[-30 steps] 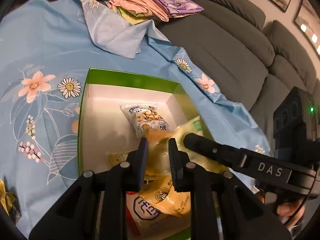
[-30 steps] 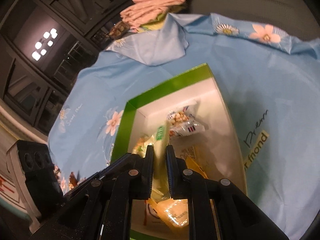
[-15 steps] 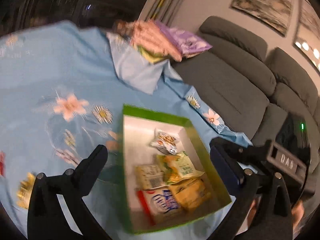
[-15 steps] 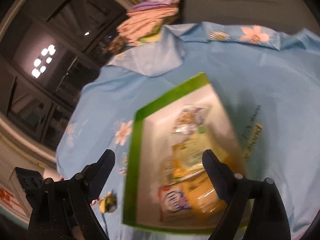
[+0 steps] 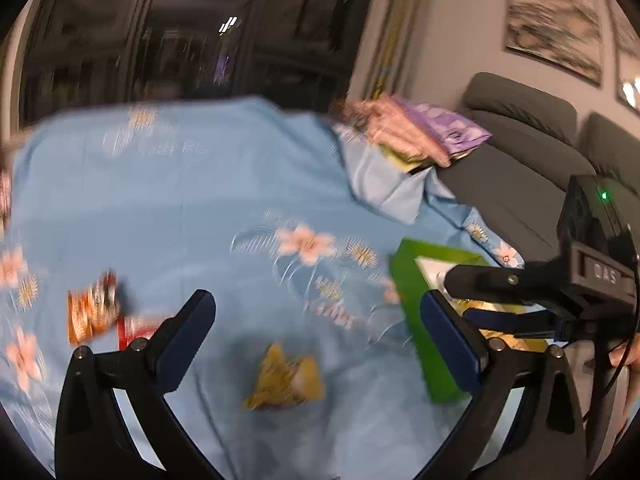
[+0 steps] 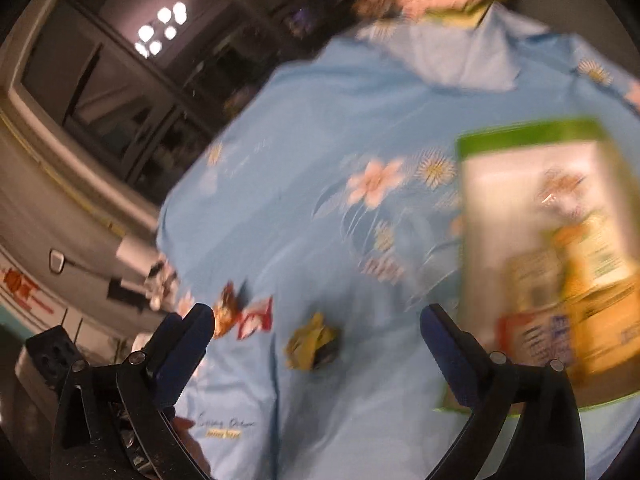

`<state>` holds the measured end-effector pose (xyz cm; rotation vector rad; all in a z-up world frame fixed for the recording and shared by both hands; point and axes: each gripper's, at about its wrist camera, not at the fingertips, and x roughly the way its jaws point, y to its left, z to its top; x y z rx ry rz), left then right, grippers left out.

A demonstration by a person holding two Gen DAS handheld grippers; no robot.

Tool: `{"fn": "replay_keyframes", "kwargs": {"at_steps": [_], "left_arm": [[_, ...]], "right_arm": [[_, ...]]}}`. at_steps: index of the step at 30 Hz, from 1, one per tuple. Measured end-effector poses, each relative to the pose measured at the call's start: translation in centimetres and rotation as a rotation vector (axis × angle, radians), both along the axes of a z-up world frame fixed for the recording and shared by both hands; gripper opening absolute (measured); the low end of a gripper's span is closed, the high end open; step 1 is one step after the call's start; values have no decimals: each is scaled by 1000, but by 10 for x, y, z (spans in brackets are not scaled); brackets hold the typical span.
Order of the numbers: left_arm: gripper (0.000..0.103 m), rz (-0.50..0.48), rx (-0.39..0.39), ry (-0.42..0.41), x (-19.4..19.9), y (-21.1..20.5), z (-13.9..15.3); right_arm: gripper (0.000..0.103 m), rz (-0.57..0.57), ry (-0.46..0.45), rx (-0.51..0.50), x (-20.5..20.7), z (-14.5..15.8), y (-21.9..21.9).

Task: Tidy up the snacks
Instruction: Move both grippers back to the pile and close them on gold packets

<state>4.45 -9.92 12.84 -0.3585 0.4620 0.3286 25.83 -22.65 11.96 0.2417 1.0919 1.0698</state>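
A green box (image 5: 416, 292) with a white inside sits on the blue floral cloth at the right; it shows blurred in the right wrist view (image 6: 480, 136) with several snack packets (image 6: 588, 276) in it. A yellow packet (image 5: 286, 380) lies loose on the cloth just ahead of my left gripper (image 5: 316, 320), which is open and empty. It also shows in the right wrist view (image 6: 312, 342). An orange and red packet (image 5: 94, 312) lies further left, seen too in the right wrist view (image 6: 244, 314). My right gripper (image 6: 316, 324) is open and empty.
The blue floral cloth (image 5: 192, 200) covers the surface. Folded pink and purple fabrics (image 5: 416, 132) are stacked at the far edge. A grey sofa (image 5: 520, 140) stands to the right. The right gripper's body (image 5: 560, 284) reaches over the box in the left wrist view.
Both grippers opened, letting go of the packets into the box, then pulled up and swung left. The loose packets on the cloth have come into view.
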Motion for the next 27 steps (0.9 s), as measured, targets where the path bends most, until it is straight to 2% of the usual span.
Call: {"fn": "replay_keyframes", "kwargs": {"at_steps": [3,6,7,11,14,17,18,22,24,27], "left_arm": [[103,-32,-208,-11,-7,28,-28],[102,-48,-438,-44,-13,54,-67],[102,-54,-466,-49,-14,56,-74],[102,-49,-500,-28,-9,60,-101],[101,-109,-558,-16,-2,60,-119],[96,-123,-493,-2,-4,52,-115],[91,-139,-496,-3,-4,51,-116],[70,-141,-481,32,1,49,-120],[61,-174,-498,35,5,49,-123],[53,-167,-486,62,9,50,-127]], "right_arm": [[102,82,86,10,-4,-23,26],[102,113,200,38,-4,-45,39],[102,118,252,45,-1,-55,43],[102,112,318,47,1,-71,52],[97,151,366,46,0,-81,62],[86,153,382,-9,0,-95,74],[80,146,376,-38,-1,-99,77],[74,133,401,-95,2,-116,87],[67,136,388,-110,1,-119,90],[53,112,336,-121,-2,-118,93]]}}
